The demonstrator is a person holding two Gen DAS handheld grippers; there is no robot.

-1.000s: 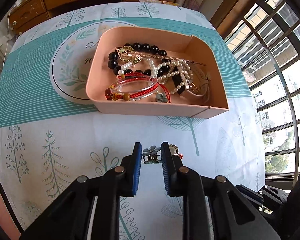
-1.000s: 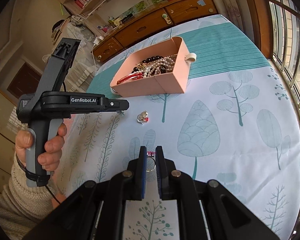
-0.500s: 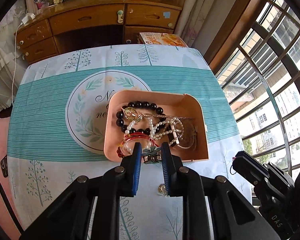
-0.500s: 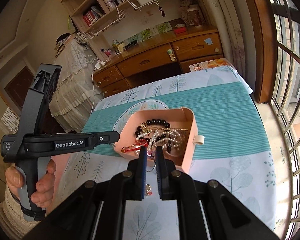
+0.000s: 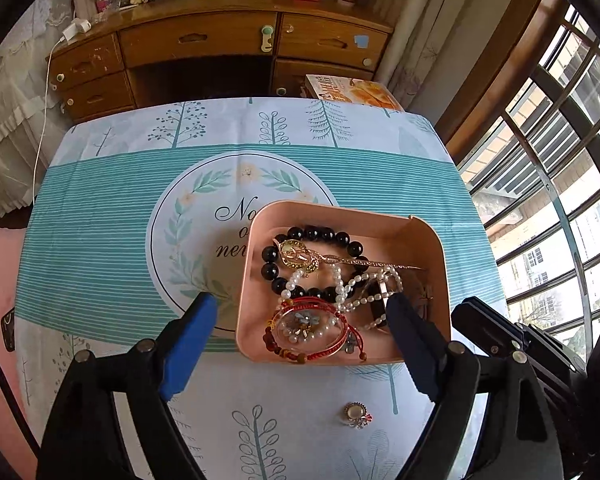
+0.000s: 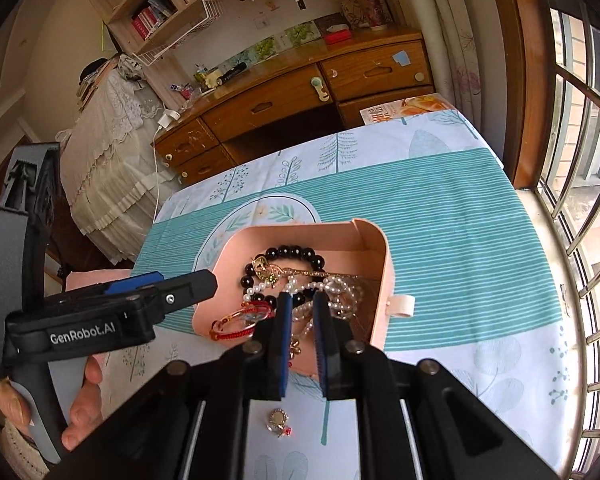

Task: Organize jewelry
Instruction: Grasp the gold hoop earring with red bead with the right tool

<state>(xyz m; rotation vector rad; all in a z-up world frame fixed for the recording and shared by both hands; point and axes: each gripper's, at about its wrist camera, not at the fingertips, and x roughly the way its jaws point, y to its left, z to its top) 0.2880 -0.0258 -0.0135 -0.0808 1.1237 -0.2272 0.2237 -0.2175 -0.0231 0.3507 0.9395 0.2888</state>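
The left gripper (image 5: 300, 312) has opened wide since half a second ago, and the flower brooch (image 5: 304, 322) it carried is now lying in the pink tray (image 5: 342, 210), on the red bracelet at the tray's 6 o'clock edge. That piece is judged put away. The right gripper (image 6: 300, 306) is hovering over the tray, fingers nearly together around a small ring (image 6: 295, 349); whether they are pinching it cannot be told. One brooch (image 5: 356, 414) is waiting on the tablecloth (image 5: 100, 220) at 6 o'clock from the tray. Tangled pearls (image 5: 352, 284) and black beads (image 5: 320, 236) are crowding the tray.
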